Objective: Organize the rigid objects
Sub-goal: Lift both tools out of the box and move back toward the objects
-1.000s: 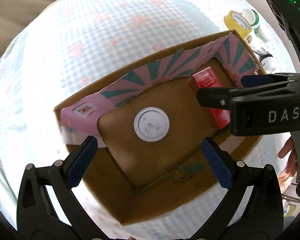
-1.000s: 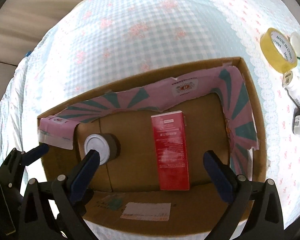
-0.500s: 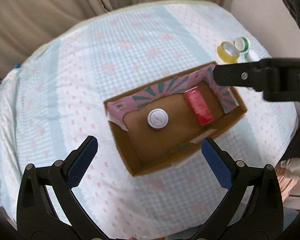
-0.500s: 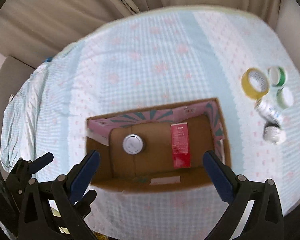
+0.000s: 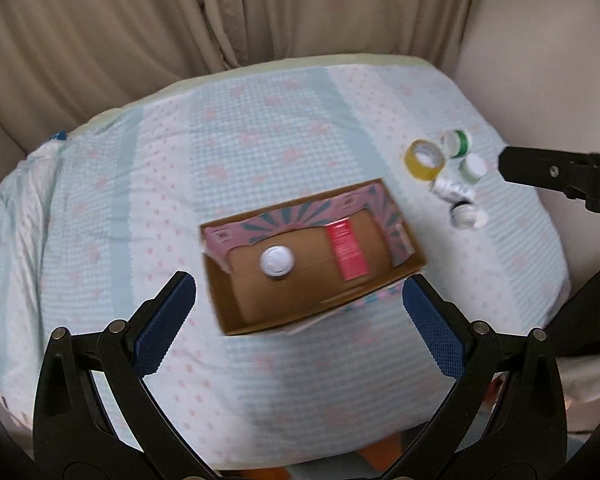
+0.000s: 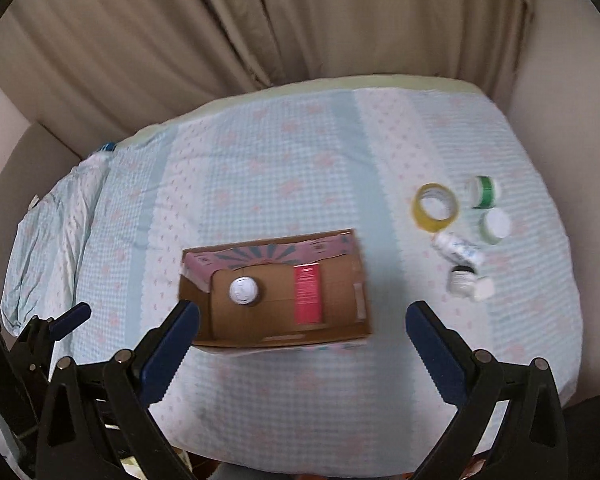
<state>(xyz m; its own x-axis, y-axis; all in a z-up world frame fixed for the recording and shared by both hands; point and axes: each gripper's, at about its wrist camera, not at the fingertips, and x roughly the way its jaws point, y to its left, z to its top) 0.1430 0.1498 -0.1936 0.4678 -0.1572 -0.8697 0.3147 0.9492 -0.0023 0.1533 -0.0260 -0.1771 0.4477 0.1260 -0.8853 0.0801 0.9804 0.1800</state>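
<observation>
Left tongs: jaws wide apart, nothing between the blue pads. They hang high above the table, with the box straight ahead between the two fingers.

Right tongs: jaws likewise wide apart and holding nothing. The box lies ahead between its pads and slightly toward the left one. In the left wrist view, one black finger of the right tongs juts in from the right edge, level with the loose items.

Box: open-topped cardboard, pink and teal printed lining on the far and right walls. Inside, a white-lidded jar stands upright left of centre; a red carton lies flat to its right, apart from the jar.

Loose items: a cluster on the cloth ahead and to the right of both tongs, well apart from the box. It comprises a yellow tape roll nearest the box, a green-banded jar beyond it, a white-capped jar just beside those, a white bottle lying on its side, and a small dark-topped pot touching or nearly touching a white cap. Blur prevents reading any labels.

Surroundings: checked pale blue cloth with pink flowers covers the table; beige curtain behind.
</observation>
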